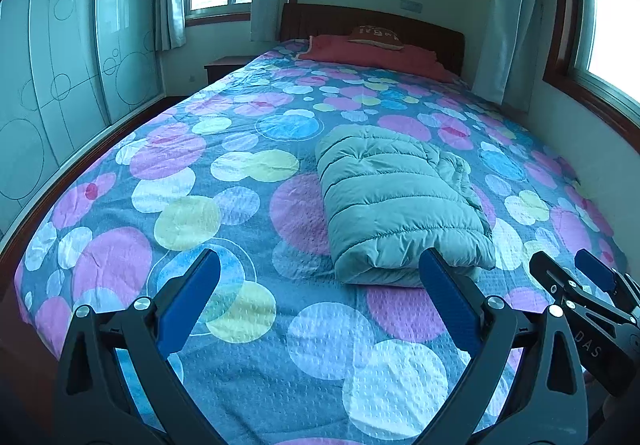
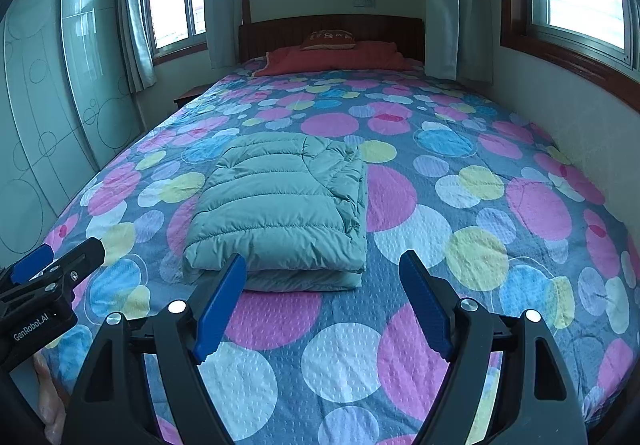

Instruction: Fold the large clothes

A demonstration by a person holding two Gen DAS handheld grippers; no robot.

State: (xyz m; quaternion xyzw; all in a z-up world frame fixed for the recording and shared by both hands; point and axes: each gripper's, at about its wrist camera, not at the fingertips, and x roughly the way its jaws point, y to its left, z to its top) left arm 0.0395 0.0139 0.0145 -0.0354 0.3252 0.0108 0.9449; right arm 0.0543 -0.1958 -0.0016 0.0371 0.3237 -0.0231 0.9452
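A pale green padded jacket (image 2: 280,205) is seen lying on the bed (image 2: 500,205), already brought into a thick rectangular bundle of several layers, roughly in the middle of the width of the mattress and toward the foot end. Neither tool is touching it: the left gripper (image 1: 320,301) and the right gripper (image 2: 322,299) are held above the bedspread at the foot of the bed, short of the near edge of the bundle, each with its blue fingers spread wide and nothing between them. From this the folding is judged to be at or close to its end, with the hands drawn clear of the work; whether a further fold is wanted cannot be told. If one is, the near folded edge would have to be pinched through all its layers at both corners, since a puffy filling of this kind is likely to spring open when only the top layer is taken. The right side of the bundle shows looser, stacked edges, and these are judged the part most apt to slip. Bare bedspread is left on every side of the jacket, most of it toward the headboard (image 2: 332,31), where a red pillow (image 2: 336,59) lies well apart. The bed's right side is set against a wall under a window, so room there is limited, while the left side faces a wardrobe (image 2: 48,117) across an open strip of floor.
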